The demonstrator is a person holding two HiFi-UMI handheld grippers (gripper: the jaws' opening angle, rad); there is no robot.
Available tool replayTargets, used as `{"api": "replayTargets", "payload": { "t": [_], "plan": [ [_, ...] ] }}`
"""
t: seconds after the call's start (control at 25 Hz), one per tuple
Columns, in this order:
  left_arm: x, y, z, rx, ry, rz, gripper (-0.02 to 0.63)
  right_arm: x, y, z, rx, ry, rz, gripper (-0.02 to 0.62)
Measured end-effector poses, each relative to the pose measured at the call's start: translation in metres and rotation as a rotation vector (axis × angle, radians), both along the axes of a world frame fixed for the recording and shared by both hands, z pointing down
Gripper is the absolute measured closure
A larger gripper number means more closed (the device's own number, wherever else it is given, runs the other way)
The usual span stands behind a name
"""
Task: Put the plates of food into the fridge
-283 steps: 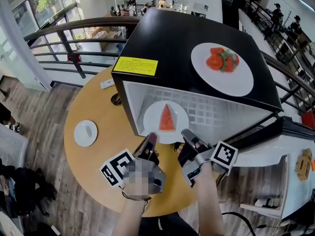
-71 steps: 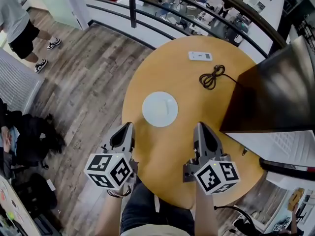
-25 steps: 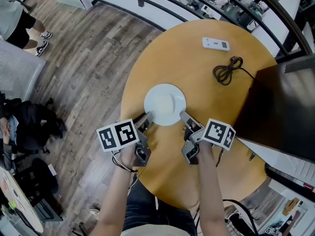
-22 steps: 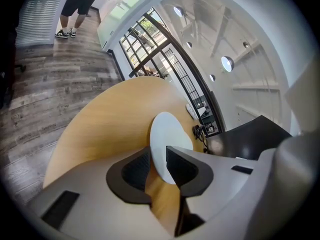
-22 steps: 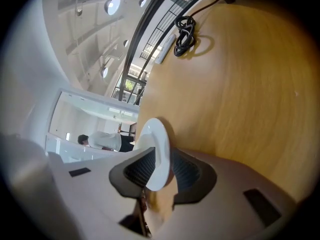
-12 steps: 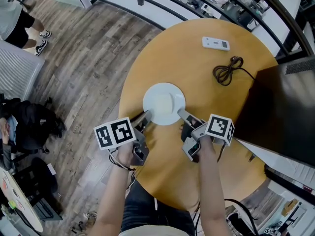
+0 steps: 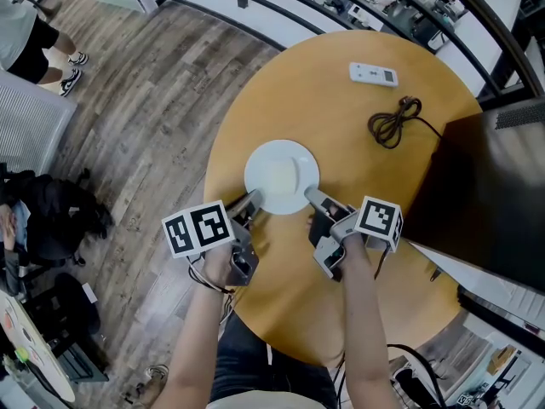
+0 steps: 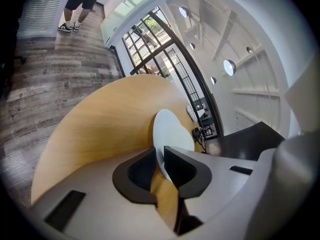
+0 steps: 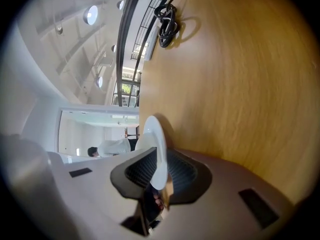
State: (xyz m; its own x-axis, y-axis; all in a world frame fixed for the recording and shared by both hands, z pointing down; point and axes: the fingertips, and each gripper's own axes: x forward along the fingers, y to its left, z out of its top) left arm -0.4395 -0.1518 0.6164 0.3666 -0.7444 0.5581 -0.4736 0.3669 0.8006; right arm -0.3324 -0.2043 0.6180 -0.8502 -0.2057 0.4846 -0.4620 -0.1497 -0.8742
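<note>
Change: since a few seconds earlier, when both tools hung back from the plate [image 7: 281,175], we had brought them up to its near rim; the jaws of the left gripper [image 7: 249,204] had just been closing with the rim between them.
Left tool: in the left gripper view its jaws were pinched on the thin white edge, with no gap that we could see.
Right tool: the right gripper [image 7: 313,199] had the rim between its jaws too, and they appeared to press on it from both sides.
Plate: it lay flat on the round wooden table [image 7: 358,228], near the edge closest to us, well apart from the coiled cable [image 7: 393,120]. What lay on it was too pale for us to make out.
Meaning for the task: we judged the two-sided hold just made and the lift not yet begun; the dark fridge [image 7: 490,186] stood at the right, so the carry was still ahead.
Pose: both forearms reached forward and side by side, the tools tipped down and angled inward, left at the plate's near-left rim and right at its near-right rim, marker cubes facing up.
</note>
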Motion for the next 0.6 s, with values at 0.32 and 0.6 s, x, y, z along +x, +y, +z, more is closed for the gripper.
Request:
{"api": "replayTargets", "payload": {
  "t": [0.32,0.6],
  "plan": [
    [-0.0016,-0.0016,-0.0009,0.022,0.024,-0.033,0.560,0.0021,-0.0016,0.0017,0.038,0.004,0.035,0.565],
    [-0.0053,0.0047,-0.0071,0.066,0.019,-0.060,0.563,0.0015,0.0069,-0.0035,0.089,-0.039,0.077,0.572]
  ]
}}
